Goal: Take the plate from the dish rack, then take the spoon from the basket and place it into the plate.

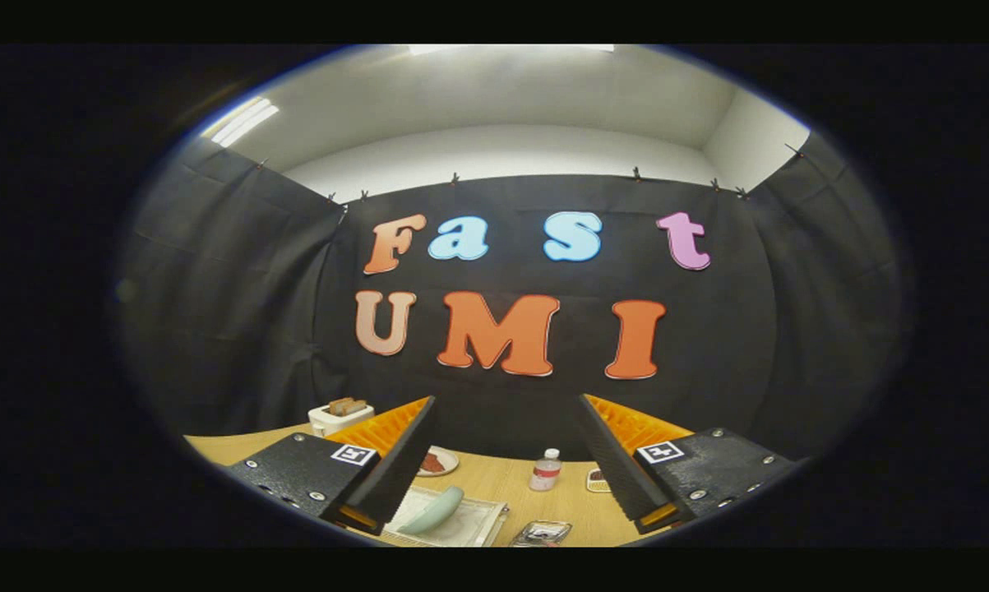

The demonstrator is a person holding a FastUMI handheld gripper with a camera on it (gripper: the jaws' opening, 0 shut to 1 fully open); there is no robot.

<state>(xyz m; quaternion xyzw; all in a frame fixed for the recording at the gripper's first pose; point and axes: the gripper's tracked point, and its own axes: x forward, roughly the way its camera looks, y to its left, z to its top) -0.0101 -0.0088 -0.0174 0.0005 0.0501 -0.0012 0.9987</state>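
While the gripper (506,460) hangs above the light wooden table (494,485), its two black fingers with orange backs (395,460) are spread wide apart and pinch nothing. Far left, beyond the left finger, stands a white toaster with brown bread slices (339,415). Just beside that finger's inner side lies a small white dish with something red (435,462). Below it, between the fingers, a pale green curved plate (435,510) rests in a white flat dish rack (453,526). Further right stands a small clear plastic bottle with a white cap (546,470).
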